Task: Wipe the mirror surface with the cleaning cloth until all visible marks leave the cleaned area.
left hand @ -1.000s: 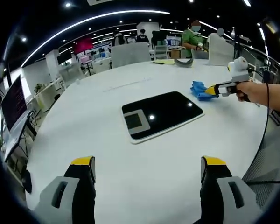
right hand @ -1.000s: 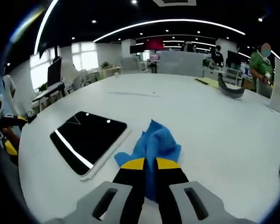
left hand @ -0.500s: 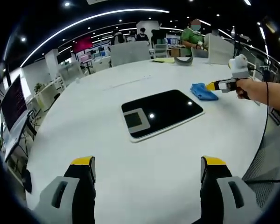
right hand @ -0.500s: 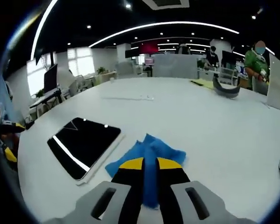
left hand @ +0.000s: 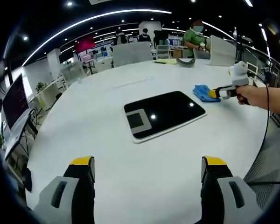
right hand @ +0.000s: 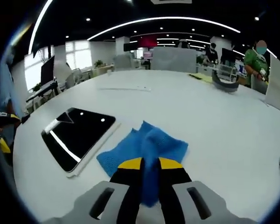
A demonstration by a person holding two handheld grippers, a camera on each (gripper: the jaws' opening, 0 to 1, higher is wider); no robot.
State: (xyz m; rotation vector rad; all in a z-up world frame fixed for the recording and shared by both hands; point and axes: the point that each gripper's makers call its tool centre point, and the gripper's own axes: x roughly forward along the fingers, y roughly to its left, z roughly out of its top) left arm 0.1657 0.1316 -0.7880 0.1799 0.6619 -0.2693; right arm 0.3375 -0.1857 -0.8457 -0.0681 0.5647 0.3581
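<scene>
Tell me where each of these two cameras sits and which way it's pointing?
Left gripper view: rides the left gripper, jaws wide apart, looking across the white table at the mirror; the person's hand holds the right gripper.
Right gripper view: rides the right gripper, jaws shut on the blue cloth, the mirror beside it.
Shared: mirror, cloth, table.

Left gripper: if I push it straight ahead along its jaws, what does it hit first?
Probably the mirror, lying flat on the white table ahead of the open left gripper; only bare tabletop lies between, though depth is uncertain.
</scene>
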